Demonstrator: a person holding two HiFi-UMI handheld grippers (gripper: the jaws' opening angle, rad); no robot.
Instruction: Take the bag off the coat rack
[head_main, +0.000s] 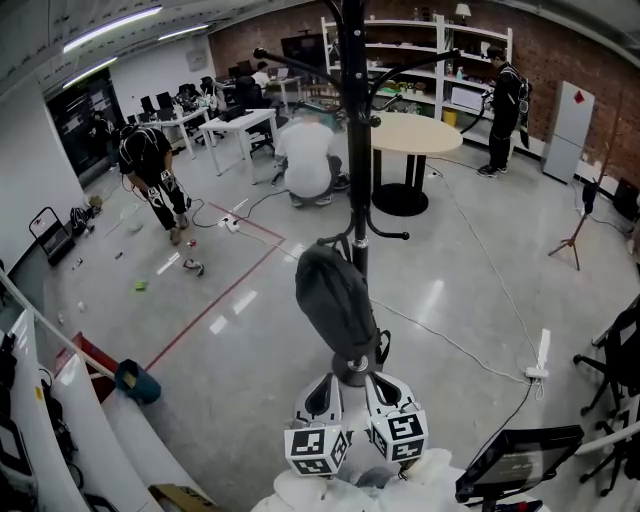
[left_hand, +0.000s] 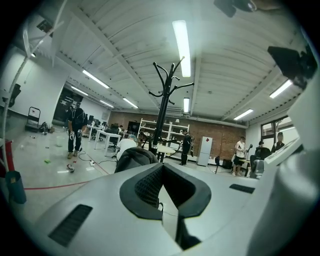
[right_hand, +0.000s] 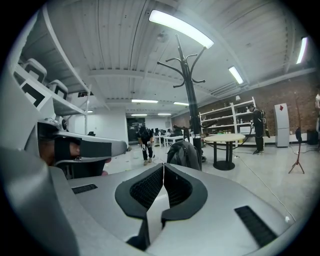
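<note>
Scene: A workshop floor seen from above, with a tall black coat rack (head_main: 352, 120) standing at the centre of the frame.
Bag: A dark grey bag (head_main: 335, 305) hangs by its strap from a low hook on the rack's pole. It sits at the middle of the head view, just above both grippers.
Step in hand: Judged as the approach. The bag is on its hook and nothing has been taken hold of yet.
How to do it well: Both pairs of fingers would need to open first. A grip high on the strap near the hook looks better than one on the soft body. The strap likely has to rise over the hook's upturned end before it comes away. Pulling straight out could tip the rack.
Left gripper (left_hand: 162, 175): At bottom centre of the head view. Its black ribbed fingers (left_hand: 147, 187) are closed pad against pad and empty, and the bag shows just beyond their tips.
Right gripper (right_hand: 163, 172): Beside the left one. Its fingers (right_hand: 147, 187) are likewise pressed together on nothing, and the bag lies ahead of them.
Contact: The head view cannot show whether either tip brushes the bag's underside.
</note>
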